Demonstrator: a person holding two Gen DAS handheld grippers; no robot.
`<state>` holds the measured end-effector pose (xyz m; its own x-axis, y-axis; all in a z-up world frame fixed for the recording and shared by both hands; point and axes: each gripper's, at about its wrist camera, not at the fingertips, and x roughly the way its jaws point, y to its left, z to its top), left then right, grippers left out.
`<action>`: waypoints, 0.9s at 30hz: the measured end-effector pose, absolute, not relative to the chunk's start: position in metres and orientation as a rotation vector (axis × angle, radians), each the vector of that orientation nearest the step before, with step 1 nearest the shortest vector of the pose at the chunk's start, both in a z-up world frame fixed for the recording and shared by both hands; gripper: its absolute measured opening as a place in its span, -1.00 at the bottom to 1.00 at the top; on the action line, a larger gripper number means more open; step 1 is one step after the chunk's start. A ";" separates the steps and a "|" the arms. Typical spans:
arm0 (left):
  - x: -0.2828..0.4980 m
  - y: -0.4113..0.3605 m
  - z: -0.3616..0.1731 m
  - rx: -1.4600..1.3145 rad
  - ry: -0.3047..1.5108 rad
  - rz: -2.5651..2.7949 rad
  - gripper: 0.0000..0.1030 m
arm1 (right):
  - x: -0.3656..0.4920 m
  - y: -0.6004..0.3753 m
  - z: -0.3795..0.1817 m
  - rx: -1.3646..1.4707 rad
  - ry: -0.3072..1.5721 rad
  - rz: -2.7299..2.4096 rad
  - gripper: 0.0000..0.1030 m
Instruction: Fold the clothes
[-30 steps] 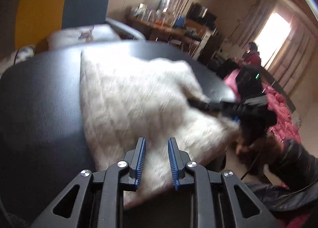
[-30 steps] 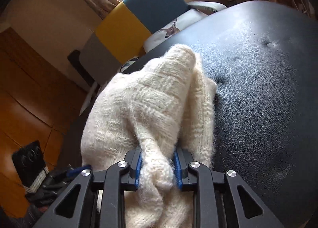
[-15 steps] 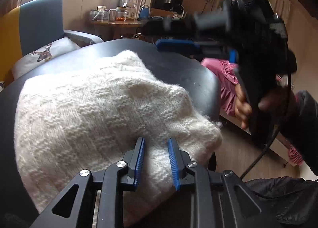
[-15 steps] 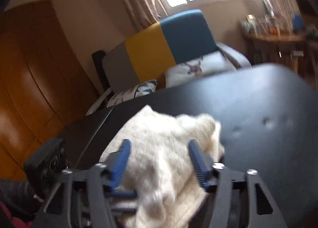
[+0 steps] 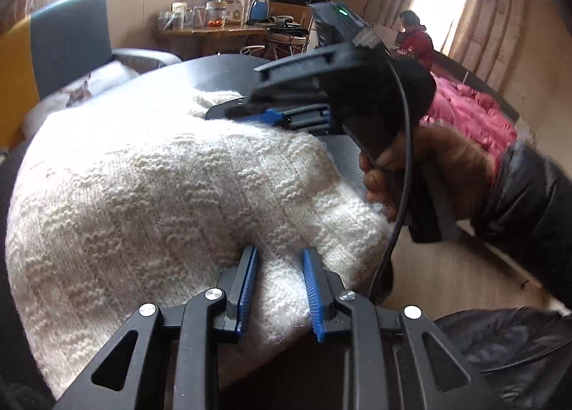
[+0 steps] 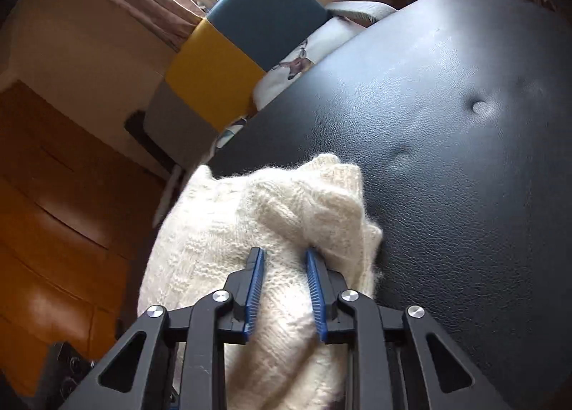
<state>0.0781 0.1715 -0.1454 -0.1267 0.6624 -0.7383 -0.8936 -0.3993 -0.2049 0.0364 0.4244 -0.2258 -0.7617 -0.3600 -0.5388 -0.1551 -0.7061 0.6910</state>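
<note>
Cream knit sweater (image 5: 150,195) lies bunched in layers on black padded worktop (image 6: 447,123), its near edge overhanging at 6 o'clock. Left claw (image 5: 279,288) pinches that edge; right claw (image 6: 284,288) pinches a fold. Partly folded, I judge; flattening and squaring remain.

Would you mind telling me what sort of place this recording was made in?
Most likely a lived-in home room: a blue and yellow armchair, a wooden side table crowded with jars, and curtained windows.
</note>
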 end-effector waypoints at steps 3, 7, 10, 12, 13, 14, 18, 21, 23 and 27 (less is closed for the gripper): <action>0.075 0.166 -0.129 -0.922 0.322 1.762 -0.54 | 0.036 0.422 -0.222 1.043 -1.109 -2.616 -0.55; 0.089 0.173 -0.121 -0.866 0.279 1.726 -0.54 | 0.029 0.412 -0.212 1.062 -1.001 -2.672 -0.55; 0.106 0.186 -0.129 -0.863 0.328 1.682 -0.54 | 0.029 0.412 -0.195 1.097 -0.974 -2.672 -0.54; 0.117 0.195 -0.135 -0.862 0.359 1.652 -0.54 | 0.032 0.408 -0.177 1.089 -0.910 -2.668 -0.48; 0.122 0.200 -0.138 -0.860 0.375 1.637 -0.54 | 0.035 0.405 -0.166 1.072 -0.859 -2.661 -0.46; 0.127 0.204 -0.141 -0.859 0.390 1.622 -0.52 | 0.039 0.401 -0.158 1.043 -0.828 -2.630 -0.44; 0.128 0.193 -0.140 -0.865 0.333 1.626 -0.51 | 0.055 0.372 -0.143 1.007 -0.694 -2.471 -0.44; 0.134 0.181 -0.136 -0.847 0.346 1.624 -0.51 | 0.060 0.358 -0.169 1.181 -0.636 -2.425 -0.45; 0.140 0.166 -0.134 -0.841 0.356 1.622 -0.51 | 0.064 0.355 -0.197 1.301 -0.605 -2.416 -0.67; 0.130 0.127 -0.127 -0.877 0.287 1.670 -0.51 | 0.072 0.372 -0.213 1.233 -0.735 -2.480 -0.97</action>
